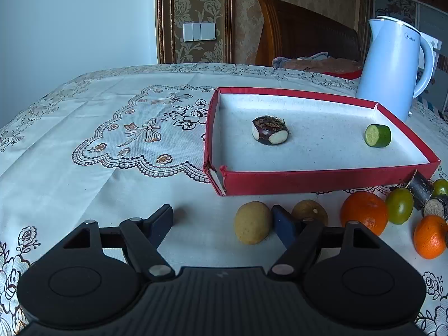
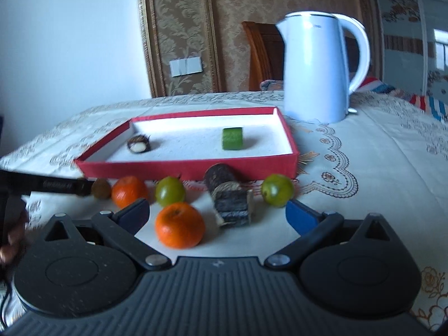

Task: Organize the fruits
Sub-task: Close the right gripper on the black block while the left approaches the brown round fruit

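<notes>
Both tools gape: the left tool (image 1: 224, 221) has a yellowish fruit (image 1: 252, 222) between its fingers, the right tool (image 2: 218, 212) an orange (image 2: 179, 225), on the embroidered table (image 1: 98, 168) before the red tray (image 1: 322, 180).

The left gripper (image 1: 222, 221) hung spread wide above the counter (image 1: 84, 184), and a tan round fruit (image 1: 252, 226) lay just inside its right finger. A second brownish fruit (image 1: 310, 211) sat behind that finger, partly hidden. Beyond stood the red box (image 1: 322, 180), holding a dark water chestnut (image 1: 270, 134) and a cucumber piece (image 1: 378, 135), well apart. To the right lay two oranges (image 1: 364, 212) and a green fruit (image 1: 399, 205) (the frame edge cut off more). A white kettle (image 1: 392, 67) stood behind the box.
</notes>
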Demonstrator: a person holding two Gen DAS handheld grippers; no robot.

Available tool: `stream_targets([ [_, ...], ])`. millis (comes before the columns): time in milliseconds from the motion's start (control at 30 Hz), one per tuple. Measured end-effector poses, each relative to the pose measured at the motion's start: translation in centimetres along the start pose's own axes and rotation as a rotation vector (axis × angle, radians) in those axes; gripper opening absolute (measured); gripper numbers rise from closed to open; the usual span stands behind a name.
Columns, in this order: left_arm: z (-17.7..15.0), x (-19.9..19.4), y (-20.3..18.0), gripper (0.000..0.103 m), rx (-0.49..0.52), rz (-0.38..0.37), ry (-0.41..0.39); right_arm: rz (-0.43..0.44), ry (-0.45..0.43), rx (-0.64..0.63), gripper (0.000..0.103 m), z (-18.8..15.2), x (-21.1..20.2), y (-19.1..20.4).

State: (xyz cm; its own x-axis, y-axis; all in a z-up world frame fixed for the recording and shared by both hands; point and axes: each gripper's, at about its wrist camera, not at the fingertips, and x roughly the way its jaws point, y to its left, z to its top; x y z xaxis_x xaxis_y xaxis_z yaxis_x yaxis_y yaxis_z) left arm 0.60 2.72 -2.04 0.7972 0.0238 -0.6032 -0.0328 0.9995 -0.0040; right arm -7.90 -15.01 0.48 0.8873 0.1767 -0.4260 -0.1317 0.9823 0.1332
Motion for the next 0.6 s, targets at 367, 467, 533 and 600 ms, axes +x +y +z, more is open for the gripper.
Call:
stream_targets([
  [367, 0.0, 0.0, 0.0, 0.077, 0.001, 0.0, 0.0, 0.043, 0.105, -0.108, 0.078, 0.0, 1.8, 3.2],
  [467, 0.0, 0.0, -0.1, 0.077, 0.001, 0.001, 0.0, 0.038, 0.095, -0.118, 0.066, -0.2, 1.6, 3.6],
  [533, 0.0, 0.0, -0.1, 0.077, 0.001, 0.001, 0.0, 0.059, 0.096, -0.106, 0.062, -0.3, 1.4, 3.5],
  [600, 0.0, 0.0, -0.1, 0.077, 0.003, 0.002, 0.001, 0.063, 0.107, -0.109, 0.061, -0.3, 1.6, 3.7],
])
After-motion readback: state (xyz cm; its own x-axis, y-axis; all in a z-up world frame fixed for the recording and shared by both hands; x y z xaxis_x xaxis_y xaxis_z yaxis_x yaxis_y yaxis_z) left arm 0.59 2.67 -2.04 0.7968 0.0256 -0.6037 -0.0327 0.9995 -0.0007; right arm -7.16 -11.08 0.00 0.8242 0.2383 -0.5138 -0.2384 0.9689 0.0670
